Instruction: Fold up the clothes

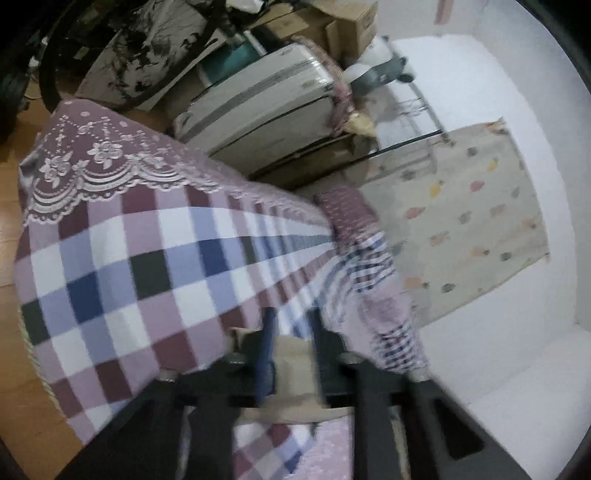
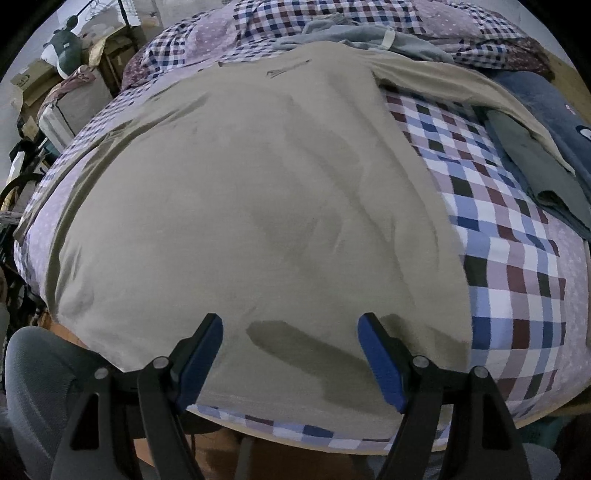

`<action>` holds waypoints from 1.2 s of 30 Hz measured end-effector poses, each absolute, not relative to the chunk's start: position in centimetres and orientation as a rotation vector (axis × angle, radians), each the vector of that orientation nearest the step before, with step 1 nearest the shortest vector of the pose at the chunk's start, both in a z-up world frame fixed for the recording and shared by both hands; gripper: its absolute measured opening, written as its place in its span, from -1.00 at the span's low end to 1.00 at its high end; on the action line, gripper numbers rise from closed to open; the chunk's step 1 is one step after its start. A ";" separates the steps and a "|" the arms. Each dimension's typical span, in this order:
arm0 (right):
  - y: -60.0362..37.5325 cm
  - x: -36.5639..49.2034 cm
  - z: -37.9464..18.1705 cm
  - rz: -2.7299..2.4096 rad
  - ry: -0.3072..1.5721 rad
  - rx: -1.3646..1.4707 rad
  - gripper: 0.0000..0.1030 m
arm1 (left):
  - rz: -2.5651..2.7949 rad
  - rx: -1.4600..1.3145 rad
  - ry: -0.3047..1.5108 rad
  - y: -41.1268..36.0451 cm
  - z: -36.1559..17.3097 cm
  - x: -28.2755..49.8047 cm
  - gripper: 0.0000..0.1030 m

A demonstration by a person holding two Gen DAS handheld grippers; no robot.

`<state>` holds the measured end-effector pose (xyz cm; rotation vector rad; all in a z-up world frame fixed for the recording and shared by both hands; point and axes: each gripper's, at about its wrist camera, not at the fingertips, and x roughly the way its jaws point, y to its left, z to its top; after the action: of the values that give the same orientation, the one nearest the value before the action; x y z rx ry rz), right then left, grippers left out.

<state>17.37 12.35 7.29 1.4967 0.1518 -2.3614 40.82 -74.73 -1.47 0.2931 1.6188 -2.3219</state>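
Checked bedsheet — suitcase, cardboard box.

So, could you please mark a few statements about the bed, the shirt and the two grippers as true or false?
1. The beige shirt lies spread flat on the checked bedcover. True.
2. The right gripper is shut on the shirt. False: its jaws stand wide open above it.
3. Beige cloth sits between the left gripper's fingers. True.
4. The bedcover is plain white. False: it is checked.
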 end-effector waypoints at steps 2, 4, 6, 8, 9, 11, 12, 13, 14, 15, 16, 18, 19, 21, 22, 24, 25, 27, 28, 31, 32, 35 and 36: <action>12.0 17.4 7.3 -2.359 0.166 1.497 0.54 | -2.310 0.339 1.633 -74.7 -2.1 40.7 0.28; 11.8 17.3 7.5 -2.361 0.170 1.495 0.54 | -2.302 0.399 1.627 -74.5 -2.6 40.3 0.32; 11.6 17.1 7.7 -2.365 0.171 1.492 0.54 | -2.304 0.448 1.616 -74.4 -3.1 39.8 0.32; 11.4 17.2 7.7 -2.365 0.175 1.492 0.54 | -2.307 0.494 1.603 -74.3 -3.4 39.2 0.32; 11.2 17.2 7.6 -2.364 0.179 1.492 0.54 | -2.310 0.510 1.595 -74.4 -3.3 38.8 0.32; 10.7 17.2 7.5 -2.360 0.188 1.494 0.54 | -2.321 0.539 1.556 -74.6 -2.9 38.2 0.21; 10.4 17.3 7.4 -2.357 0.192 1.496 0.54 | -2.319 0.561 1.530 -74.7 -2.7 37.9 -0.02; 10.0 17.5 7.3 -2.354 0.196 1.497 0.54 | -2.307 0.592 1.504 -74.9 -2.5 37.7 -0.31; 9.8 17.6 7.3 -2.351 0.200 1.498 0.54 | -2.303 0.610 1.492 -75.1 -2.3 37.4 -0.61; 9.7 17.6 7.3 -2.349 0.204 1.498 0.54 | -2.313 0.602 1.506 -75.3 -2.1 37.4 -0.96; 9.6 17.6 7.3 -2.346 0.207 1.499 0.54 | -2.316 0.592 1.518 -75.3 -1.8 37.6 -0.97; 9.3 17.6 7.4 -2.344 0.213 1.499 0.54 | -2.336 0.573 1.511 -75.1 -1.2 38.0 -0.97; 9.2 17.7 7.4 -2.344 0.215 1.499 0.54 | -2.353 0.565 1.498 -74.9 -0.8 38.0 -0.98; 9.3 17.9 7.6 -2.345 0.216 1.498 0.54 | -2.378 0.550 1.471 -74.9 0.1 37.5 -0.98; 9.7 18.0 7.7 -2.344 0.219 1.498 0.54 | -2.387 0.542 1.457 -74.9 0.6 37.2 -0.98; 9.5 18.0 7.8 -2.344 0.228 1.498 0.54 | -2.395 0.519 1.428 -75.2 1.5 36.7 -0.98; 9.5 18.0 7.9 -2.344 0.229 1.497 0.54 | -2.398 0.502 1.410 -75.5 2.1 36.5 -0.99; 9.3 17.9 8.1 -2.344 0.231 1.493 0.54 | -2.409 0.446 1.385 -76.5 3.9 35.7 -0.99; 9.3 17.9 8.2 -2.345 0.234 1.491 0.54 | -2.416 0.415 1.371 -77.0 5.0 35.3 -0.99; 9.1 17.9 8.5 -2.347 0.236 1.481 0.54 | -2.452 0.343 1.317 -78.4 8.5 33.6 -0.99; 9.0 17.9 8.5 -2.349 0.236 1.477 0.54 | -2.464 0.336 1.292 -78.6 9.7 32.8 -0.99; 9.0 17.8 8.6 -2.353 0.231 1.476 0.54 | -2.494 0.326 1.230 -79.3 13.0 30.4 -0.99; 9.0 17.7 8.6 -2.354 0.226 1.477 0.54 | -2.496 0.324 1.219 -79.5 13.9 29.7 -0.99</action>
<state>17.74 8.95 8.62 1.4770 0.2261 -2.3542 29.69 -79.48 13.91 0.3239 1.2193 -2.4959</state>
